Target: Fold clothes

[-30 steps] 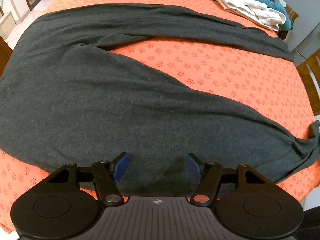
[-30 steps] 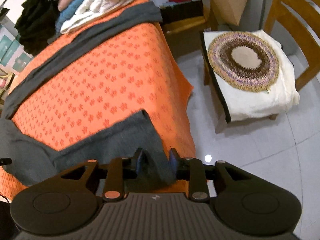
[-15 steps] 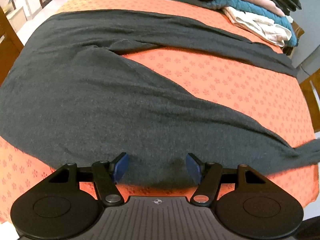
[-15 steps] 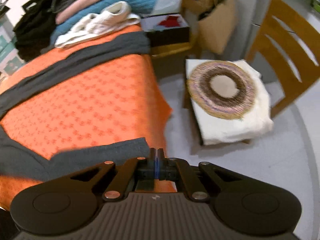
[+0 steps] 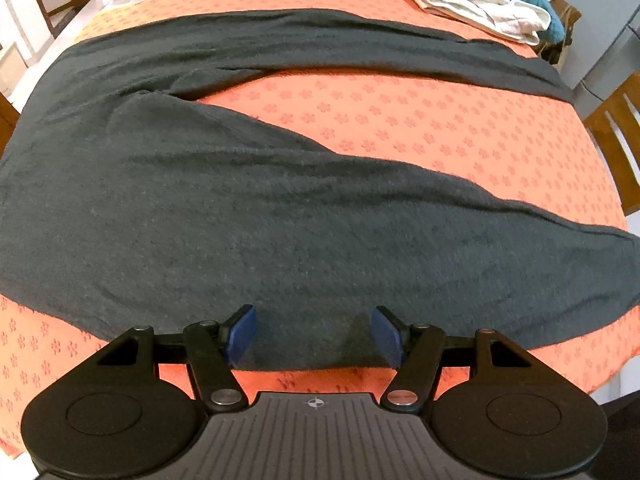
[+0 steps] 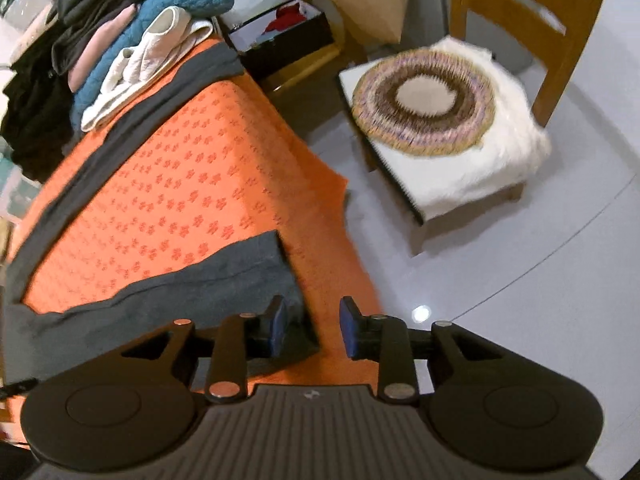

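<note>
The left gripper [image 5: 314,334] points steeply down at the near edge of the dark grey garment [image 5: 240,216], its blue pads spread wide with the cloth's hem lying between them, and neither pad is pressing on the fabric. Just below that hem, a strip of the orange flower-patterned cover [image 5: 400,128] on the counter shows. Ahead of the left gripper the garment spreads broadly across the counter, splitting into two long parts that run off to the right, one near and one farther, with bare orange cover between them. The right gripper [image 6: 312,330] hangs at the counter's corner, its jaws opening; the end of the near grey part lies by its left pad, but the gap between the pads is over orange cloth and nothing is gripped. Beyond and to the left of the right gripper, a pile of folded clothes [image 6: 120,40] sits at the far end of the counter. To the right of it, on the floor, stands a wooden chair [image 6: 532,20] with a round woven mat [image 6: 424,102] on its white cushion.
</note>
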The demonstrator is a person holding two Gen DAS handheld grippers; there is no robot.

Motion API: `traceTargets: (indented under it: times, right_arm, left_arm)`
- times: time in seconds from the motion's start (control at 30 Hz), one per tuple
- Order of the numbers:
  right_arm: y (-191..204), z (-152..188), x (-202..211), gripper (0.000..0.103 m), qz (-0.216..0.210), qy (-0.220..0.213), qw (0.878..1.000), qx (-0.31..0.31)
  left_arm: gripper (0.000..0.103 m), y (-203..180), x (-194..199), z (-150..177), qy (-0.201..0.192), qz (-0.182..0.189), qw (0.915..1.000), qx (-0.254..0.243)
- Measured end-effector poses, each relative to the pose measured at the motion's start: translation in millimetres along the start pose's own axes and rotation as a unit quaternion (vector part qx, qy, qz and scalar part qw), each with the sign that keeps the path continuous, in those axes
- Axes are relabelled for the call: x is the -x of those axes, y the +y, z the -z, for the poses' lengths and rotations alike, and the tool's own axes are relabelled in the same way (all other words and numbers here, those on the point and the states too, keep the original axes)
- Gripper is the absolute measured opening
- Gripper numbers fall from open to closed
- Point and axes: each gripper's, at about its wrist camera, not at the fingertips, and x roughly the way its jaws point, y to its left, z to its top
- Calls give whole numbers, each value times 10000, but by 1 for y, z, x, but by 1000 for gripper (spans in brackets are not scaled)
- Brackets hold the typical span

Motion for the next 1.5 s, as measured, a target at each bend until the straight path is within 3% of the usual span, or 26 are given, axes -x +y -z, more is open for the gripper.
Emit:
traceTargets:
  times: [0.13, 0.23, 0.37, 0.43, 0.47, 0.5, 0.7, 0.8, 1.1, 1.17, 1.33, 1.5]
  right_arm:
    - [6, 4, -10, 35, -17, 1, 10000, 50]
    - [13, -6, -9, 41, -51, -143, 9996, 231]
    - [27, -26, -19, 42, -103, -163, 9977, 646]
    - [34, -33, -29, 34, -242, -33, 9967, 780]
    - [37, -36, -33, 25, -297, 30, 9958, 863]
    - [42, -37, -35, 8, -317, 69, 9948, 961]
    - [38, -41, -28, 7, 175, -156, 9943, 1039]
    - [40, -39, -30, 8, 155, -33, 9929, 1179]
    - [70, -41, -7, 28, 333, -220, 9864, 1597]
    - [79, -40, -2, 29, 341, -235, 9842, 1721]
    - [113, -27, 6, 36, 296, -278, 9772, 2083]
    - [160, 5, 4, 36, 111, -249, 9703, 2403]
  left_arm:
    - [66, -3, -1, 1, -6, -28, 10000, -14]
    - [66, -5, -1, 0, -30, -10, 10000, -18]
    - [66, -6, -1, -3, -95, 6, 10000, 21]
    - [66, -5, 1, -4, -151, -12, 9998, 87]
    - [66, -4, 2, -5, -185, -31, 9997, 127]
    - [66, -2, 4, -5, -226, -60, 9996, 172]
    - [66, 18, 17, -4, -446, -237, 9971, 569]
    - [66, 33, 21, -9, -538, -314, 9949, 789]
    - [66, 73, 16, -46, -773, -303, 9887, 1251]
    - [66, 80, 15, -54, -813, -271, 9883, 1263]
    - [66, 98, 15, -62, -889, -190, 9903, 1048]
    - [67, 125, 19, -57, -868, -111, 9951, 464]
